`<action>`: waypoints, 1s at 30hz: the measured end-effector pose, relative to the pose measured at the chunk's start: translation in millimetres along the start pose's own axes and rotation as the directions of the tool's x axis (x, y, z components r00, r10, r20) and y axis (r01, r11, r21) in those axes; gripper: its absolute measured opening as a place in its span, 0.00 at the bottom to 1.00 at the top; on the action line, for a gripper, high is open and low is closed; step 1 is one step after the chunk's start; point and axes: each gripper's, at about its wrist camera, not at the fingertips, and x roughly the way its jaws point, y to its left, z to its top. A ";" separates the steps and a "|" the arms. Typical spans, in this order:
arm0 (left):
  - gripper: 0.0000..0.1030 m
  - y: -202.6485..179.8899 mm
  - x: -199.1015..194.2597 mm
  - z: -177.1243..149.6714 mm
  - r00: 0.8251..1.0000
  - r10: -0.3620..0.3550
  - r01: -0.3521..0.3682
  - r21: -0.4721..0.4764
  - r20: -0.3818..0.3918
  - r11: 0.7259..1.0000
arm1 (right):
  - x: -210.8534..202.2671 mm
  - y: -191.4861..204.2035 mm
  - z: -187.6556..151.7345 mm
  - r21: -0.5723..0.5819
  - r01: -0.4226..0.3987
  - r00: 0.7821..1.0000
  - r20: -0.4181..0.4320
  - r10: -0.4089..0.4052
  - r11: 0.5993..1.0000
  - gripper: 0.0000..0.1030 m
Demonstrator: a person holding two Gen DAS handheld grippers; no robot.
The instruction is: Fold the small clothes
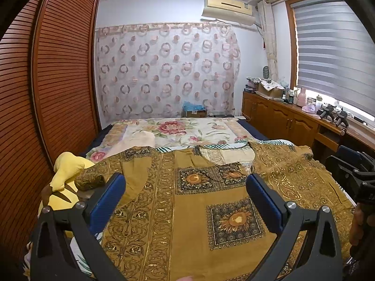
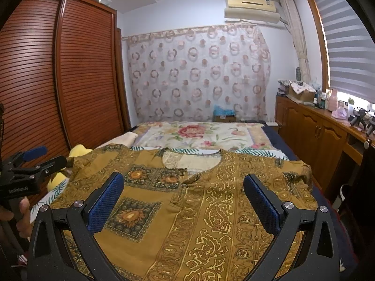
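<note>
**A:** so the left gripper (image 1: 186,188) is spread wide with nothing in it, blue pads hanging just over the mustard patterned shirt (image 1: 211,199). Right gripper (image 2: 182,188) same deal, fully splayed, empty, above the shirt's front.

**B:** where's the shirt sitting exactly?

**A:** flat on the bed (image 2: 199,133), neckline (image 2: 192,157) pointing away toward the floral blanket (image 1: 178,128). One sleeve is rolled up against a yellow plush toy (image 1: 65,175) on the wardrobe side. The other sleeve (image 2: 297,173) drapes right at the mattress edge, toward the wooden cabinets (image 2: 311,128).

**B:** room to work?

**A:** beyond the collar the blanket is open and flat, a beige folded cloth (image 1: 140,138) near its left edge. Louvred wardrobe (image 1: 58,82) is close on the left, narrow gap on the cabinet side. From the right camera you can see the left gripper held off by the plush, a hand (image 2: 14,213) on its handle.
</note>
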 end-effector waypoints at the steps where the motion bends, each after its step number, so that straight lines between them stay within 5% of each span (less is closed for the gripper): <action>1: 1.00 0.9 0.4 -0.2 1.000 0.002 -0.002 0.000 0.001 1.000 | -1.1 0.4 0.5 0.001 0.000 1.000 -0.001 0.000 1.000 1.00; 30: 1.00 0.7 -5.9 5.2 1.000 0.013 -0.014 0.012 0.021 1.000 | -1.7 1.3 1.8 -0.002 -0.003 1.000 -0.003 0.003 1.000 1.00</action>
